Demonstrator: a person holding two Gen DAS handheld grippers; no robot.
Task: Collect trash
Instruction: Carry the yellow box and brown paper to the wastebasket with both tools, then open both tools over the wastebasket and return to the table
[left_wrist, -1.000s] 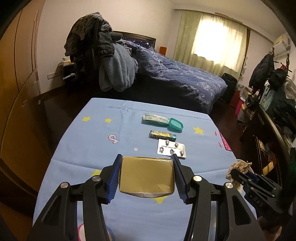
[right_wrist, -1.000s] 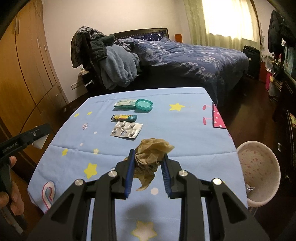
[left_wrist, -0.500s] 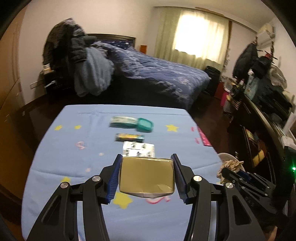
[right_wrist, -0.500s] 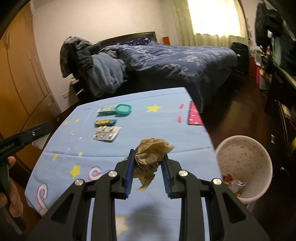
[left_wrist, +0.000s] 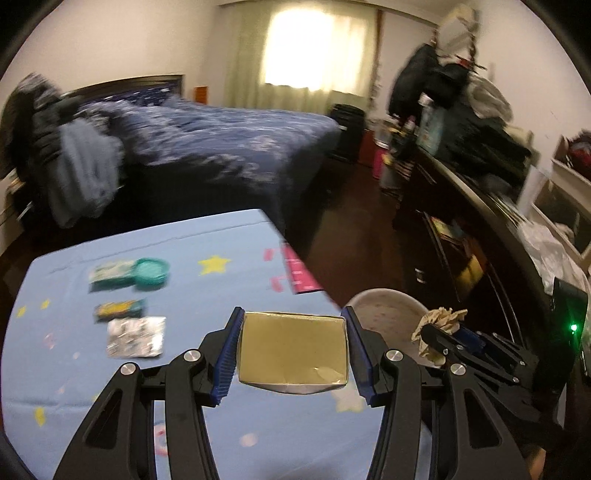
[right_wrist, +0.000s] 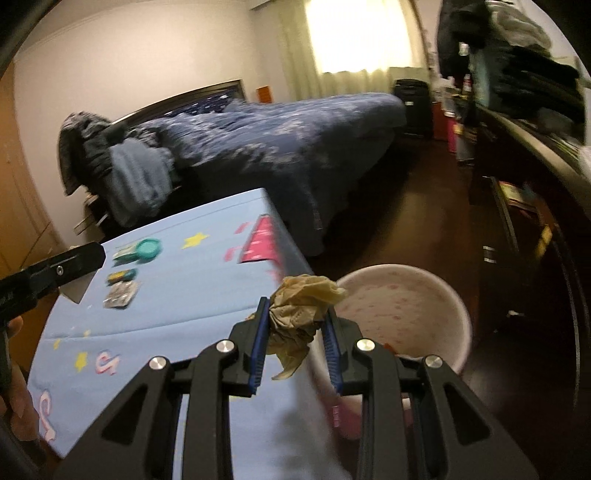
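My left gripper (left_wrist: 291, 350) is shut on a flat tan box (left_wrist: 291, 350), held above the right part of the blue star-print table (left_wrist: 207, 295). My right gripper (right_wrist: 295, 332) is shut on a crumpled brown paper wad (right_wrist: 301, 306) at the table's right edge, next to the pale speckled bin (right_wrist: 424, 295). In the left wrist view the wad (left_wrist: 437, 323) and right gripper (left_wrist: 443, 338) hang over the bin (left_wrist: 384, 314). On the table lie a silver blister pack (left_wrist: 135, 338), a small yellow-and-teal packet (left_wrist: 120, 310) and a teal lid (left_wrist: 149, 271) beside a pale wrapper (left_wrist: 109, 273).
The bin stands on the dark floor just off the table's right edge, with some trash inside. A bed with a dark blue quilt (left_wrist: 221, 140) lies beyond the table. A cluttered dark dresser (left_wrist: 480, 206) runs along the right. Piled clothes (left_wrist: 74, 170) hang at the left.
Both grippers have swung to the right with their loads. The bin has come into the left wrist view, and the right gripper's wad now sits beside the bin's rim.
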